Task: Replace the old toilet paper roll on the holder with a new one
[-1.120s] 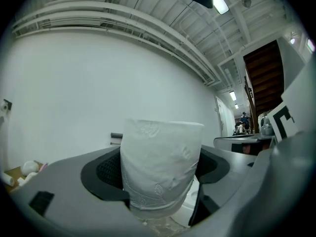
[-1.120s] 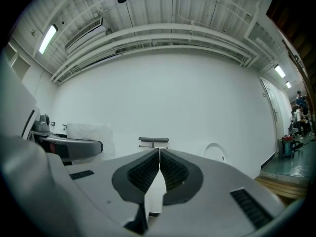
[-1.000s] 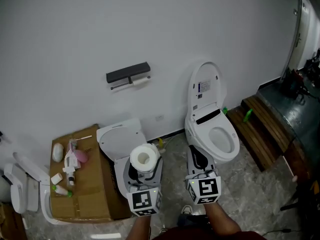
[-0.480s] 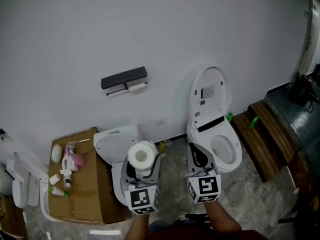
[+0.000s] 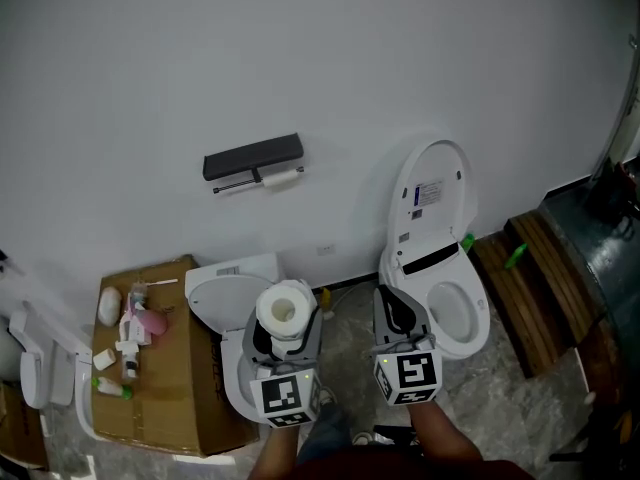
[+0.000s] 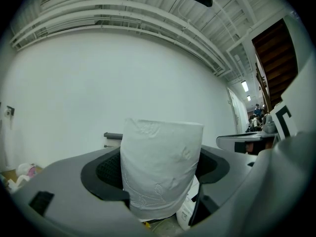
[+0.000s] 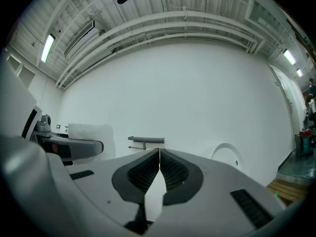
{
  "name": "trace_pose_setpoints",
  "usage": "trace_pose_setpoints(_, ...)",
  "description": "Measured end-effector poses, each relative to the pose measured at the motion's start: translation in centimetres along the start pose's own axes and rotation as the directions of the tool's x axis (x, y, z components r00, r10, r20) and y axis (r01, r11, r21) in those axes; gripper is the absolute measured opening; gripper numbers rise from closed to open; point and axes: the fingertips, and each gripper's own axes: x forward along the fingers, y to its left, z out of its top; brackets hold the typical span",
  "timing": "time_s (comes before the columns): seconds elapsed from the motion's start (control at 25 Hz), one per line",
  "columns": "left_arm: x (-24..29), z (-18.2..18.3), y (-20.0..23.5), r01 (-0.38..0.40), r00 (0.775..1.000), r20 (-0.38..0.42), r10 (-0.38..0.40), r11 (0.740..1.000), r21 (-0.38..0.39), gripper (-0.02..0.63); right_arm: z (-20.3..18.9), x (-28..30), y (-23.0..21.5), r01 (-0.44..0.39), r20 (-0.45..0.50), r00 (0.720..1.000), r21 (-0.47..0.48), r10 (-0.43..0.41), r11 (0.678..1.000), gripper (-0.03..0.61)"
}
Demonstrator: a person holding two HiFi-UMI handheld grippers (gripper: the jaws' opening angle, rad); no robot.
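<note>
- New roll (image 5: pixel 286 310): clamped between the widely spread jaws of the left gripper (image 5: pixel 288 336), standing upright with its core axis vertical and the open core end up.
- Right gripper (image 5: pixel 398 313): jaws pressed together, empty.
- Holder (image 5: pixel 254 158): on the wall, well beyond both grippers; the old roll (image 5: pixel 282 178) lies level along it.

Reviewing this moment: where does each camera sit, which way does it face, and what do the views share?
Head view: on the person's head, facing steeply down at the wall and floor; shows the forearms, the left gripper clamping the new roll, and the right gripper shut, empty.
Left gripper view: on the left gripper, facing level past the new roll toward the wall.
Right gripper view: on the right gripper, facing level along its closed jaws toward the wall.
Shared: all three show the holder; both gripper views glimpse the other gripper.
</note>
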Motion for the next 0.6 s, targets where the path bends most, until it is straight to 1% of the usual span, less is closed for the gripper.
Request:
trace_pose_setpoints(0.24,5.3,-0.3,2.9,0.008,1.000,0.005,-0.008,1.000,-0.026,0.437,-0.2,6.1,0.0,0.006,-0.008,1.000,-0.016,-0.006,1.000,0.018)
trace_pose_setpoints(0.36,8.3,-0.2,5.2,0.008,1.000,0.008,-0.008,0.999,-0.040,0.437,0.2,10.0,0.5,0.006,-0.008,1.000,-0.025,-0.006,1.000,0.018)
trace_pose_setpoints(0.6,13.5,-0.2,10.3,-0.001,1.000,0.009,0.002,0.999,-0.034,0.437,0.3,17.2,2.3,-0.007,-0.015,1.000,-0.029,0.007,1.000,0.018)
